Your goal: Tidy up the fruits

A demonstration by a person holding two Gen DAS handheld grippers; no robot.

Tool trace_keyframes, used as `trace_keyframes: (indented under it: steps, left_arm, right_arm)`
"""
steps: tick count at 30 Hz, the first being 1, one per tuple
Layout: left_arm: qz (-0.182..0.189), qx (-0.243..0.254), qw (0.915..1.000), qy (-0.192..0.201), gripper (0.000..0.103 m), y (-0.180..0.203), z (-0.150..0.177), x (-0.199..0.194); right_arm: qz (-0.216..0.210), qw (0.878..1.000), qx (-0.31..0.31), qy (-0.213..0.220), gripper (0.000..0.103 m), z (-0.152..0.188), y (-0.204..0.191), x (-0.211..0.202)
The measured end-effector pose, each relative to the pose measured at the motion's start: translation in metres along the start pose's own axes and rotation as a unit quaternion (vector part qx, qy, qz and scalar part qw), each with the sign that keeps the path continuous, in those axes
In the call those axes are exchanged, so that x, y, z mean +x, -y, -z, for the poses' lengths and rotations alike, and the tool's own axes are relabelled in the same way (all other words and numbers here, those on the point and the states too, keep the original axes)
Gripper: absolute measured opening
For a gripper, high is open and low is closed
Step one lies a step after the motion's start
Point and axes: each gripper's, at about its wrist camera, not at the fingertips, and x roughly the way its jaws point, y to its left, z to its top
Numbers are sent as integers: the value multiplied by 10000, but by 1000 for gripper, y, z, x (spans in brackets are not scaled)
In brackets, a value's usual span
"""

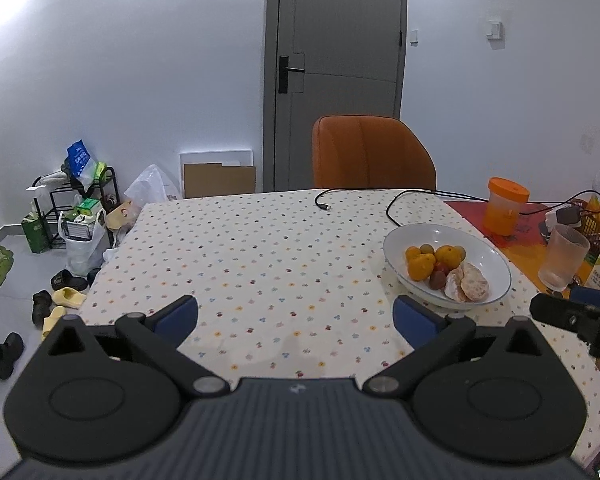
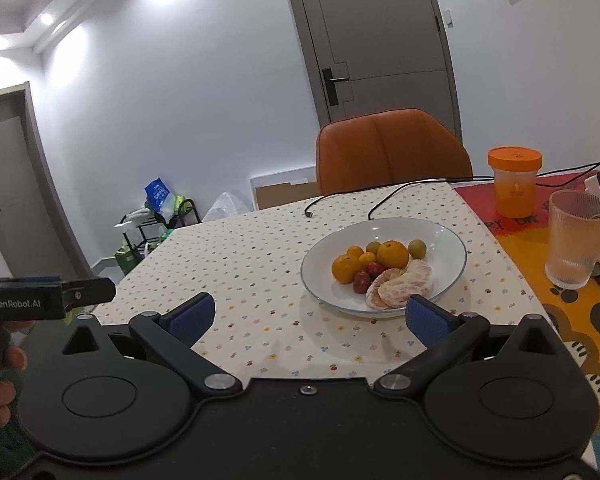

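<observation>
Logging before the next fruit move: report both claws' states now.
Left claw: open, holding nothing.
Right claw: open, holding nothing.

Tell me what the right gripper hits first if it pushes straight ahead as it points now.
Probably the plate. The right gripper is open and empty, with bare tablecloth between its fingers, and the plate's near rim sits just ahead, slightly right of centre. Its right finger would likely meet that rim first; depth is unclear.
</observation>
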Motion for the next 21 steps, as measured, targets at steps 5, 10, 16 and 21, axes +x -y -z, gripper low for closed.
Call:
trace_keyframes:
  steps: [5, 10, 16, 21]
  left_arm:
    - [-46, -82, 10000, 6, 103, -8, 7, -6]
    - [-134, -176, 9998, -27, 103, -17, 13, -7]
    - [-160, -169, 9997, -78, 103, -22, 17, -5]
    - [-142, -141, 9998, -98, 103, -22, 20, -4]
  right_arm:
    - [-125, 9999, -50, -41, 103, 3, -4, -5]
    - [-215, 9996, -138, -88, 103, 8, -8, -9]
    - [-235, 9996, -99, -126, 103, 11, -9, -7]
    - [-221, 9996, -133, -133, 103, 12, -11, -8]
